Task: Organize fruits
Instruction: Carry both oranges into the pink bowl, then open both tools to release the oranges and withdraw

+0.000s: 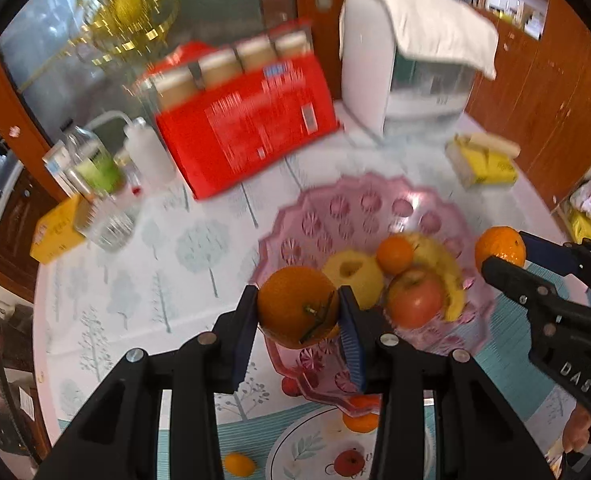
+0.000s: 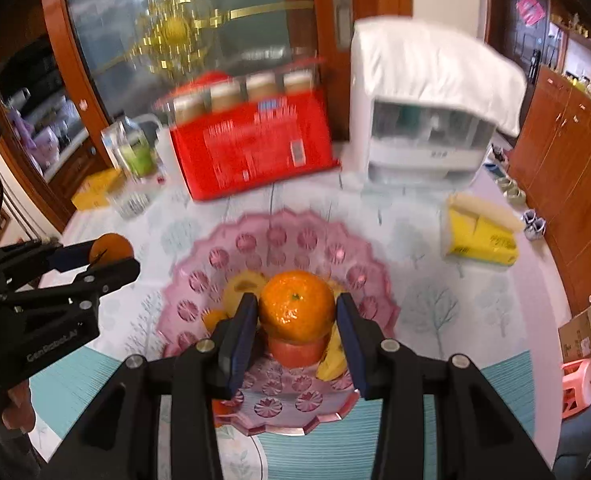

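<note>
The left gripper [image 1: 298,312] pinches a round orange with a green stem [image 1: 298,307] over the near rim of the scalloped pink glass bowl [image 1: 369,208]. The right gripper [image 2: 296,312] clamps a second round orange [image 2: 296,305] above that bowl's centre, over a red apple [image 2: 297,352].

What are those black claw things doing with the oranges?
A person is sorting fruit with a claw in each hand. The left claw is shut on an orange near the rim of the pink bowl, and the right claw is shut on another orange right above the bowl. Inside the bowl there are already a red apple, a yellow apple, a banana and a small orange. Neither held orange has been put down yet.
</note>
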{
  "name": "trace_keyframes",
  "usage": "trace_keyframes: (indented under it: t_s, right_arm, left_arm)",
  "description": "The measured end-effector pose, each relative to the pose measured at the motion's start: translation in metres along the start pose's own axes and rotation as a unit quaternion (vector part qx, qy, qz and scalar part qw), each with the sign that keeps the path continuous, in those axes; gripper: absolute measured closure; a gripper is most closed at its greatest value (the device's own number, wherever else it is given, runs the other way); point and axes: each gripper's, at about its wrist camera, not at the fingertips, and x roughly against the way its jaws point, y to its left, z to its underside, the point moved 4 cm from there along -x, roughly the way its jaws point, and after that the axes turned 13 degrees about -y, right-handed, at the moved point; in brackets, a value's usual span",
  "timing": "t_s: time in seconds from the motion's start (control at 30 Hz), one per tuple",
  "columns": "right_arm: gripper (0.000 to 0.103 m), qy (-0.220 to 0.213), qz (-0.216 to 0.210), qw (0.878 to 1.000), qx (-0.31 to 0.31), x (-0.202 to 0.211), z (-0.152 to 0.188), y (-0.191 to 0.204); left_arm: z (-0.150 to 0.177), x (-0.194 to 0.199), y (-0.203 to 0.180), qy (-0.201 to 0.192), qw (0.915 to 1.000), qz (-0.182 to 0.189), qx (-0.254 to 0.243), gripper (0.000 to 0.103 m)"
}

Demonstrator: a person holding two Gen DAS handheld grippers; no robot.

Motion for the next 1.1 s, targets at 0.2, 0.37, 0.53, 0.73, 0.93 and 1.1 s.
trace_keyframes:
  t_s: [0.2,0.37,0.53,0.73,0.93,1.1]
  right_arm:
    - [0.062,0.054,0.008,0.998,0.002,-0.044,0.041,0.005]
    - [0.062,0.079,0.010,0.997,0.005,-0.059,0.066,0.011]
    - [0.062,0.086,0.018,0.996,0.023,-0.060,0.078,0.017]
    - [0.062,0.090,0.018,0.996,0.019,-0.062,0.082,0.016]
    - [0.061,0.071,0.014,0.997,0.032,-0.054,0.076,0.023]
    - [0.061,0.076,0.016,0.996,0.039,-0.052,0.077,0.027]
  left_arm:
    - [0.030,-0.054,-0.004,0.051,0.9986,0.004,-0.013,0.065]
    - [0.044,-0.079,-0.006,0.071,0.9973,0.015,-0.009,0.065]
    - [0.047,-0.090,-0.008,0.079,0.9965,0.023,-0.011,0.065]
    - [0.049,-0.094,-0.010,0.083,0.9960,0.029,-0.013,0.065]
    - [0.052,-0.092,-0.011,0.087,0.9958,0.026,-0.016,0.065]
    - [0.056,-0.089,-0.011,0.088,0.9957,0.023,-0.015,0.057]
